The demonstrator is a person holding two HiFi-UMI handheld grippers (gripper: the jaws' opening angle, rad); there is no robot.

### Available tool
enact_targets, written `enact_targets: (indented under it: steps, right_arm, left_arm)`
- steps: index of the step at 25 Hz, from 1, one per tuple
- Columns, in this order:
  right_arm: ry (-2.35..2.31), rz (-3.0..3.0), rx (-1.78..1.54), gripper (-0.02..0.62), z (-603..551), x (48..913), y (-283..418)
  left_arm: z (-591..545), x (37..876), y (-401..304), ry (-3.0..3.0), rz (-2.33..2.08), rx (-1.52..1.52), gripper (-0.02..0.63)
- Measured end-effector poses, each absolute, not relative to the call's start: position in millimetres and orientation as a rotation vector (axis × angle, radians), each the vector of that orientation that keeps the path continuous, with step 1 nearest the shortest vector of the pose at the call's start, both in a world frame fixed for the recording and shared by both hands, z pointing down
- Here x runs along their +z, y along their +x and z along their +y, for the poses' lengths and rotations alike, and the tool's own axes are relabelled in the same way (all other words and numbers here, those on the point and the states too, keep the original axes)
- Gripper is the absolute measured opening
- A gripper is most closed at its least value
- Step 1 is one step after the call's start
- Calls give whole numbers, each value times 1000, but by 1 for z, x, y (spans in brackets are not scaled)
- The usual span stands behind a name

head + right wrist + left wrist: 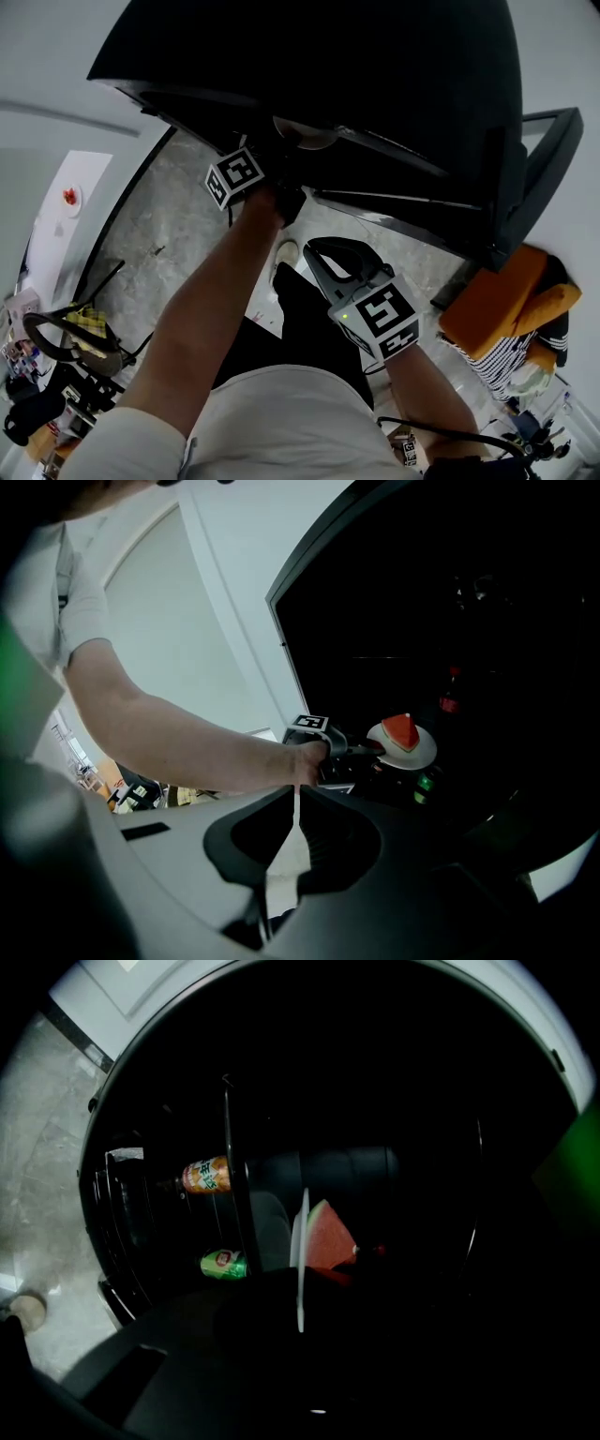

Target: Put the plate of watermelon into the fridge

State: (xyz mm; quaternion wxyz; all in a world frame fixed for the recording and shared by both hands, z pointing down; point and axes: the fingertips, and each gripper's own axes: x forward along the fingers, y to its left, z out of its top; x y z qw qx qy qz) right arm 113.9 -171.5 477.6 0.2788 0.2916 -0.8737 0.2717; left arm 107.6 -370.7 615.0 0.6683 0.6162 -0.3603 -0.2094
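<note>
A white plate (pixel 414 753) carries a red watermelon wedge (pixel 401 730). My left gripper (pixel 367 750) is shut on the plate's rim and holds it inside the dark fridge (pixel 375 84). In the left gripper view the plate (pixel 300 1269) shows edge-on, with the watermelon wedge (pixel 330 1237) to its right, above my left gripper (pixel 300 1321). From the head view the left gripper (pixel 286 150) reaches into the fridge, where the plate (pixel 305 135) shows as a pale arc. My right gripper (pixel 296 789) is shut on nothing, back from the fridge; it also shows as the right gripper (pixel 316 249) near my body.
An orange-labelled bottle (pixel 206 1174) and a green can (pixel 223 1262) lie on racks left of the plate. The fridge door (pixel 534 178) stands open at the right. An orange seat (pixel 502 300) with striped cloth is beyond it. A white table (pixel 66 225) is at far left.
</note>
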Motion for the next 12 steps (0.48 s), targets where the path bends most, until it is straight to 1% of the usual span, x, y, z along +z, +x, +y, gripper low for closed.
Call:
enact_targets:
  steps: [12]
  right_arm:
    - [766, -2332, 751, 17, -173, 480, 111]
  left_arm:
    - [-376, 616, 106, 1366, -852, -395, 25]
